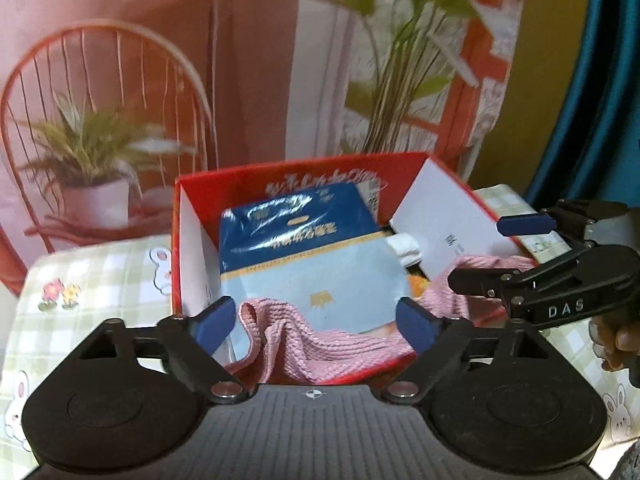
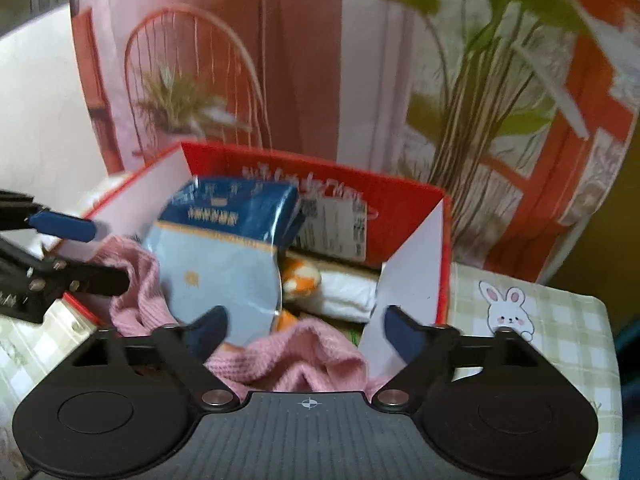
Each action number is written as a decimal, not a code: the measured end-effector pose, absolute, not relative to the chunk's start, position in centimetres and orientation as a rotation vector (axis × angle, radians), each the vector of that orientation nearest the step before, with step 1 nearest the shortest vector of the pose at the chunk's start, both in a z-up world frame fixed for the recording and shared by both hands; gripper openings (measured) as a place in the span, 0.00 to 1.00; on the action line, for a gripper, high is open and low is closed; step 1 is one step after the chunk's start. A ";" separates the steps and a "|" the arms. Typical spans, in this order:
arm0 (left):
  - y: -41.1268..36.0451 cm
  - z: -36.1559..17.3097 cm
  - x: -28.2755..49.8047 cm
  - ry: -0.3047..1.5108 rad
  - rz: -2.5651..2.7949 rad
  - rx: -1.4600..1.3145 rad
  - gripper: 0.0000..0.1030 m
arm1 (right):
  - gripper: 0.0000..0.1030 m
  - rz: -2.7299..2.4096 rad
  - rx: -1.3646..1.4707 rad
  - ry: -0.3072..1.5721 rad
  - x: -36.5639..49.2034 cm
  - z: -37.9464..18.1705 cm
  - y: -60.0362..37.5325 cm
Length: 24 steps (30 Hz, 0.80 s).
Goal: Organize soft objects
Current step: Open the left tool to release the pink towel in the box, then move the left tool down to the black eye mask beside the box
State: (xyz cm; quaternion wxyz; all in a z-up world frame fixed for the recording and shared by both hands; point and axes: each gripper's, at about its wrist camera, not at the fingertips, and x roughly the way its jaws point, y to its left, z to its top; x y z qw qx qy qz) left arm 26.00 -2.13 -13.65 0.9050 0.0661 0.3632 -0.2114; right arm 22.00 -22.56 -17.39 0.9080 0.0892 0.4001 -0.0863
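So the red box (image 1: 296, 176) is my landmark here, sitting open-topped on the checked cloth (image 1: 100, 264) with the bunny prints, and behind the box a big backdrop (image 1: 248, 80) with a printed chair and plants is filling the view. Inside the box, a blue and pale tissue pack (image 1: 304, 248) is leaning toward the back wall. The pink knit (image 1: 320, 348) is lying slumped over the box's near edge, partly in, partly hanging over the rim. Deeper in the box, to the right of the pack, something white (image 2: 348, 292) and something orange-and-white (image 2: 300, 276) are tucked in, too blurry for me to say what. My left claw (image 1: 316, 320) is hovering over the box's near edge, spread wide, gripping nothing, the knit lying loose under it. My right claw (image 2: 306, 332) is doing the same at the box's right side: wide apart, empty, pads not pressing on the knit.
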 end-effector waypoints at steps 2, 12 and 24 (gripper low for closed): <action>-2.0 -13.1 24.9 0.735 -0.444 0.131 0.88 | 0.95 -0.185 0.205 0.790 21.2 -16.6 -22.5; -0.6 -12.1 20.0 0.717 -0.426 0.042 0.90 | 1.00 -0.191 0.276 0.640 15.9 -13.9 -20.7; 1.5 -15.4 17.3 0.789 -0.354 -0.065 0.90 | 1.00 -0.228 0.259 0.593 9.6 -16.0 -18.2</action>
